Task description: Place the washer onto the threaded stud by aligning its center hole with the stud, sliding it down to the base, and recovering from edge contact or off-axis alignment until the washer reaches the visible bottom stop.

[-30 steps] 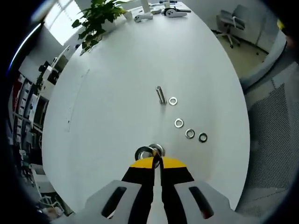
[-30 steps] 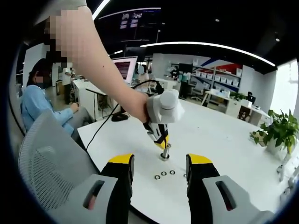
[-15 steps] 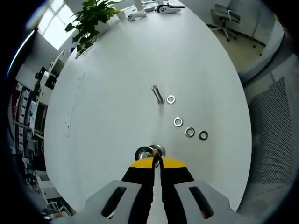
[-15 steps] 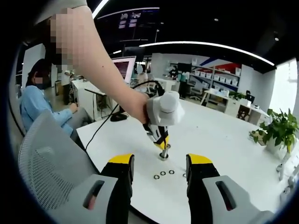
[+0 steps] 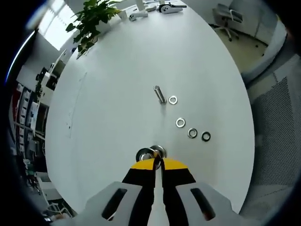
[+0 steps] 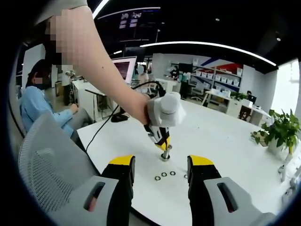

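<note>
Partly hidden behind the closed yellow tips of the left gripper (image 5: 157, 165), a washer (image 5: 145, 154) sat pinched in the jaws in the left gripper view, its lower rim covered by the tips. It overlapped the stud (image 5: 159, 151), of which little more than a round metal top showed; whether the hole was already over the thread could not be told. Left of the table (image 5: 117, 94) stood shelving too blurred to read, and at the far edge a plant (image 5: 89, 21) and some white and dark tools (image 5: 162, 8) too small to identify. No writing was legible there.

Counted left to right on the tabletop: one loose bolt (image 5: 159, 94) lying tilted, then four spare washers (image 5: 181, 123) in a slanting row, the last one darker than the rest. A chair (image 5: 225, 19) stood on the floor at the upper right.

From the right gripper view, a seated person (image 6: 40, 106) in blue appeared at the far left, cut off by a mesh chair back (image 6: 51, 165). A bare arm reached in to the left gripper (image 6: 164, 146), its tips down at the stud (image 6: 165, 154); the washer there was too small to make out. The right gripper (image 6: 160, 176) hung with jaws wide apart, holding nothing, above three small washers visible between its fingers; a fourth was half hidden by the right finger. A screen (image 6: 125, 68) behind glowed pink, its text unreadable, and a second plant (image 6: 280, 132) stood at the right.
</note>
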